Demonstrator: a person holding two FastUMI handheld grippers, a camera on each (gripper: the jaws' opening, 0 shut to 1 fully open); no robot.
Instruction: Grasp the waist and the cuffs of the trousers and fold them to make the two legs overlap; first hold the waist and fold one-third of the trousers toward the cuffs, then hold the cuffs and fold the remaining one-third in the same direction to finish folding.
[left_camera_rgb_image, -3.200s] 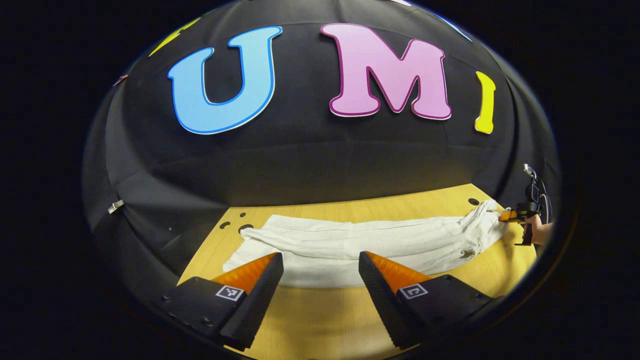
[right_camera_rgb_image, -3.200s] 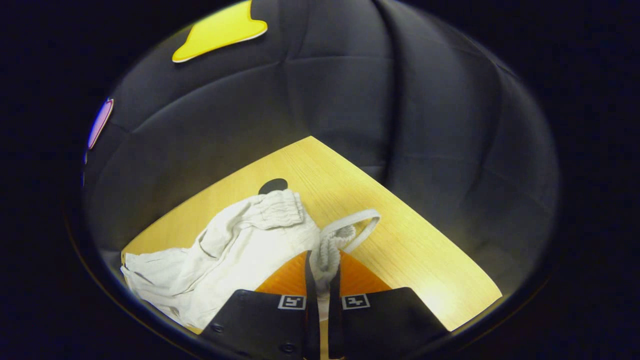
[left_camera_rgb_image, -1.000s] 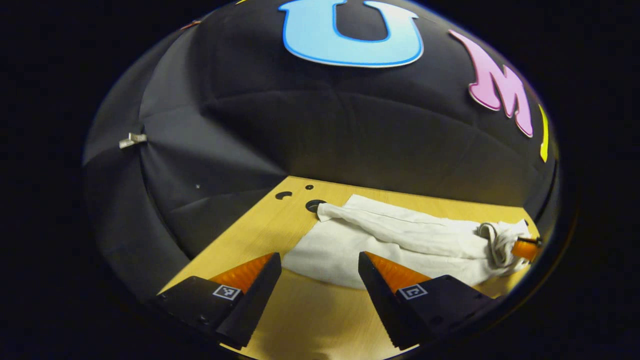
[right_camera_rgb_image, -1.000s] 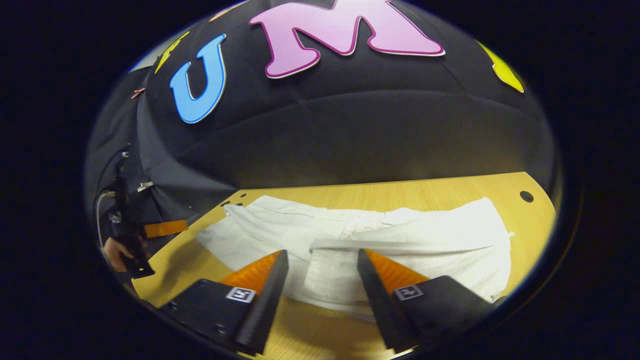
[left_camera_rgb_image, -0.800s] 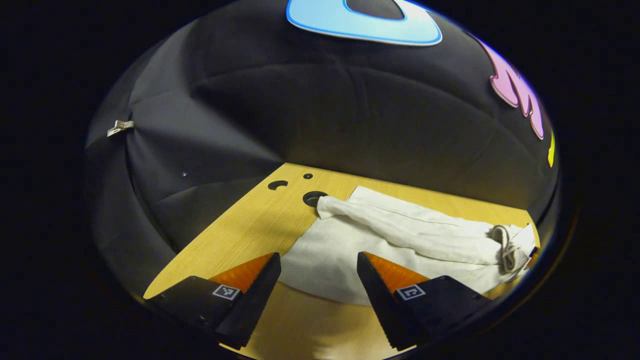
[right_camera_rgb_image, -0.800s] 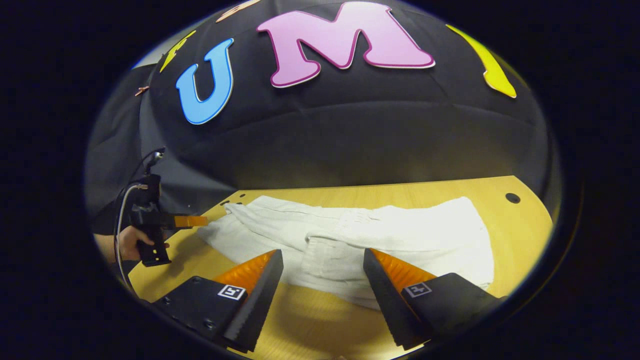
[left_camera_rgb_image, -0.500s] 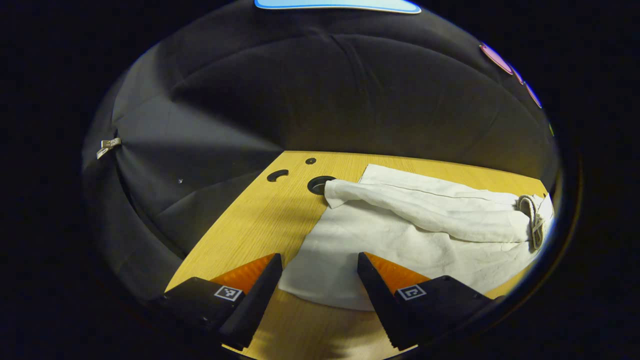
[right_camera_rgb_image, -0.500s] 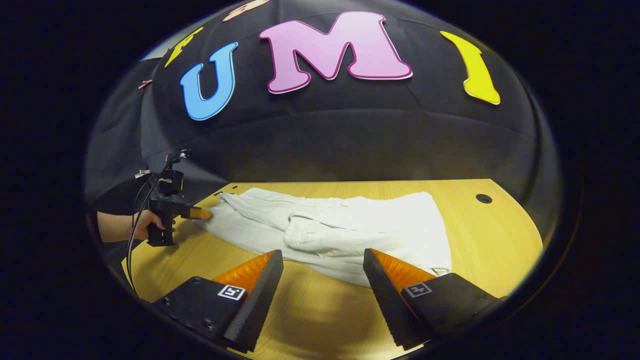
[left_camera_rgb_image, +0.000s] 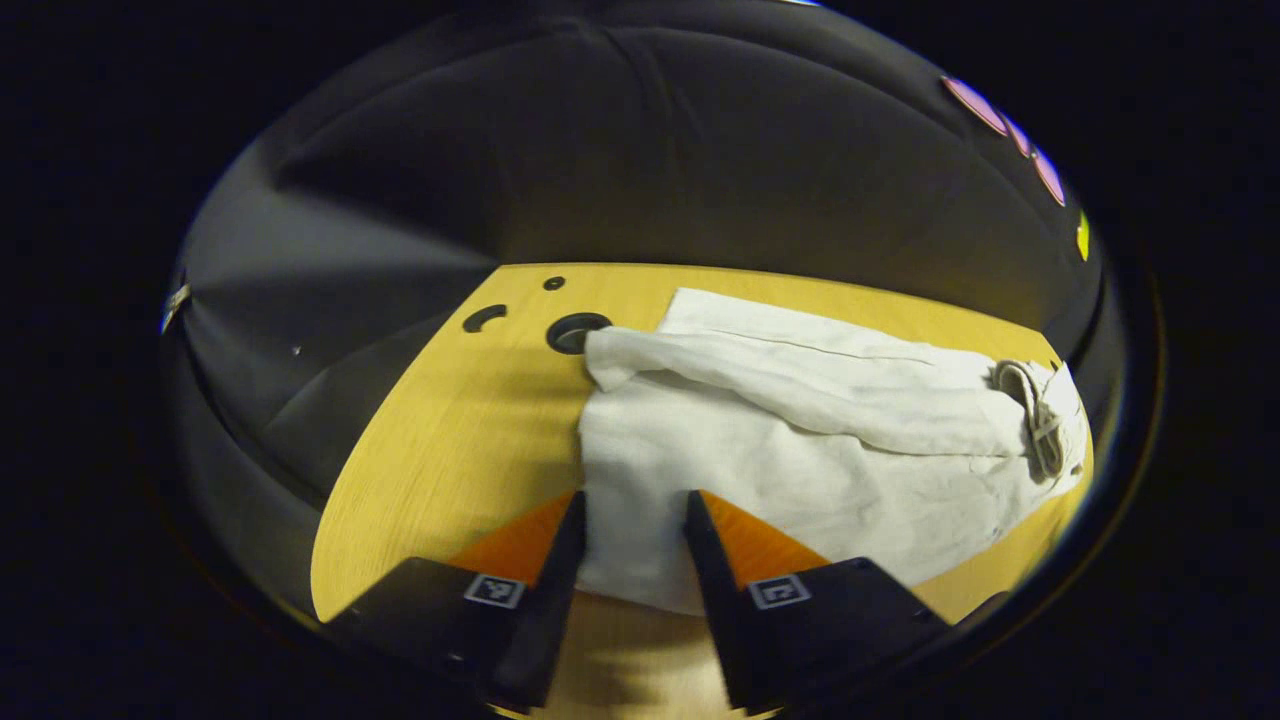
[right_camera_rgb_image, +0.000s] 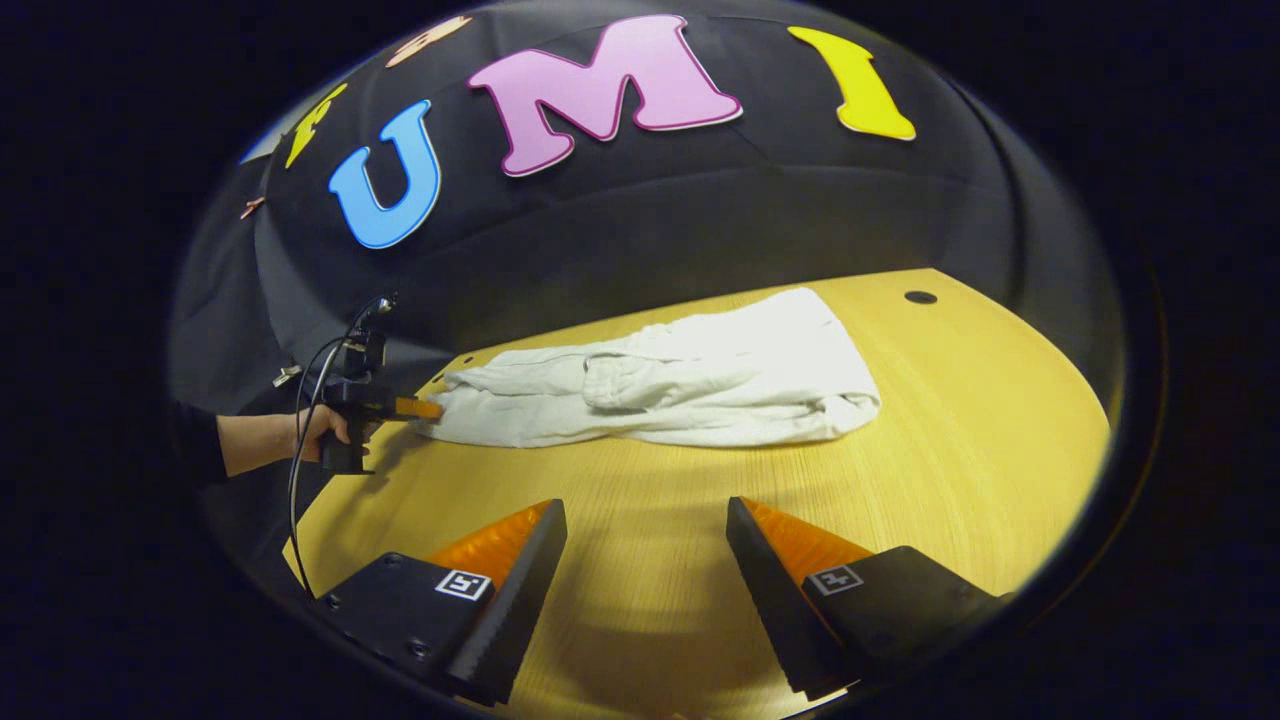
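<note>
Trousers (right_camera_rgb_image: 660, 390) lie on the table (right_camera_rgb_image: 800, 500), running from centre left to centre right of the right gripper view, legs stacked and the waist end (right_camera_rgb_image: 620, 375) already turned over onto the middle, so I judge the first third folded and the cuff third still to go. At the left edge the left tool (right_camera_rgb_image: 420, 408) meets the cuff end; in the left gripper view its fingers stand narrowly apart around the cuff (left_camera_rgb_image: 630, 540), and whether they press the cloth yet I cannot tell. At the bottom, the right tool (right_camera_rgb_image: 645, 570) hangs wide apart, holding nothing. How squarely the lower leg lies beneath is hidden.
</note>
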